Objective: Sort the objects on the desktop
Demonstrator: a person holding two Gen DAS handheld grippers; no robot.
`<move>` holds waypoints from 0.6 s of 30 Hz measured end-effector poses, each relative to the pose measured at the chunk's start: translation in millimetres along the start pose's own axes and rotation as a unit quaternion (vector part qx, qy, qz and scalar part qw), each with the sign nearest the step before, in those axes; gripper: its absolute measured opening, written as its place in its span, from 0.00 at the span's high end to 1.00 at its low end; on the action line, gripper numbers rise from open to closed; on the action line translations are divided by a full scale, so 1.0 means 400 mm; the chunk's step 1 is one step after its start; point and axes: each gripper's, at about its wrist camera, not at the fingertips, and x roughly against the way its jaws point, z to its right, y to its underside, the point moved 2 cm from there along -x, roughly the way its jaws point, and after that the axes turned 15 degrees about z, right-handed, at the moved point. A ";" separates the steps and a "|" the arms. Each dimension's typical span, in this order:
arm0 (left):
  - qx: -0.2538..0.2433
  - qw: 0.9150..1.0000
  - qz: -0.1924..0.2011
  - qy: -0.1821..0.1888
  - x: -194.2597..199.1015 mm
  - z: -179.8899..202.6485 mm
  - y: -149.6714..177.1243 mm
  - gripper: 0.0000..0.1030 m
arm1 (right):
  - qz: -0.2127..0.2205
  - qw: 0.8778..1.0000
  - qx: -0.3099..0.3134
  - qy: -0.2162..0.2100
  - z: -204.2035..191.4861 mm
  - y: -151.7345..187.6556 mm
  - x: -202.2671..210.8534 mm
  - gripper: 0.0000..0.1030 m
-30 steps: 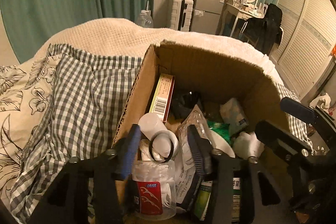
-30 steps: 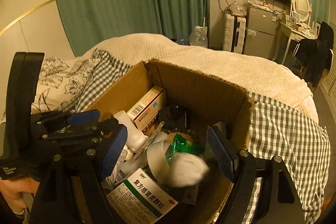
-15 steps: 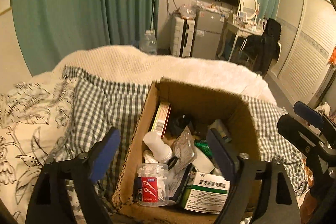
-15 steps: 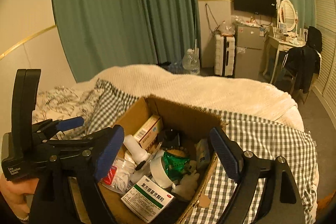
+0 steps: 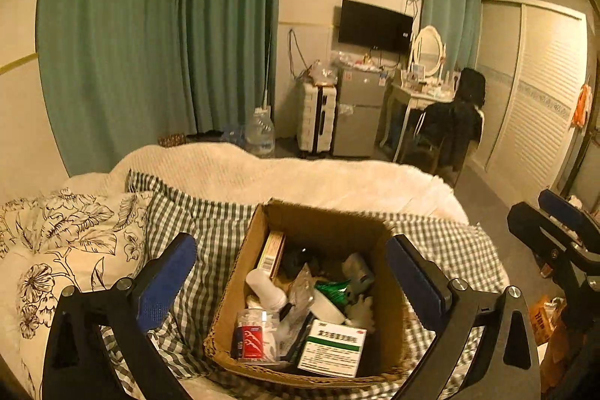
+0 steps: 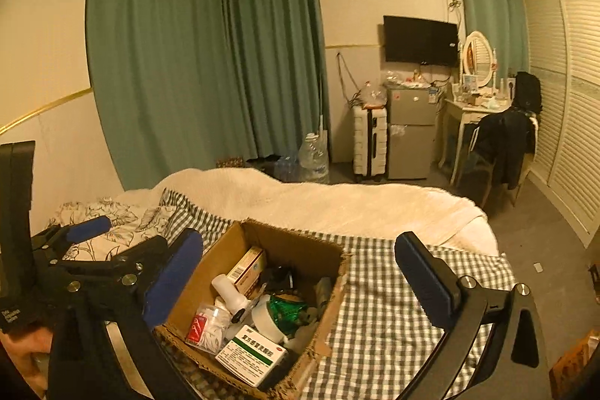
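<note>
Open-topped cardboard box (image 5: 240,291), crowded inside

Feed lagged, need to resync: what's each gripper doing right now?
Left gripper: jaws opening wide, holding nothing, above the brown cardboard box.
Right gripper: jaws opening wide, holding nothing.

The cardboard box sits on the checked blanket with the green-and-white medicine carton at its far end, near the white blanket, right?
Not quite. The cardboard box does sit on the checked blanket, but the medicine carton lies at its near end, as the left wrist view shows.
</note>
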 end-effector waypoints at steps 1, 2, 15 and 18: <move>0.002 1.000 0.003 0.000 0.008 0.006 -0.005 0.00 | 0.004 1.000 0.000 0.002 0.009 -0.007 0.015 0.00; 0.003 1.000 0.008 0.002 0.019 0.013 -0.011 0.00 | 0.007 1.000 0.000 0.004 0.014 -0.014 0.025 0.00; -0.004 0.998 0.049 0.028 0.134 0.161 -0.064 0.00 | 0.048 0.998 -0.004 0.048 0.141 -0.070 0.189 0.00; -0.006 0.998 0.053 0.035 0.149 0.200 -0.066 0.00 | 0.053 0.997 -0.005 0.060 0.183 -0.075 0.227 0.00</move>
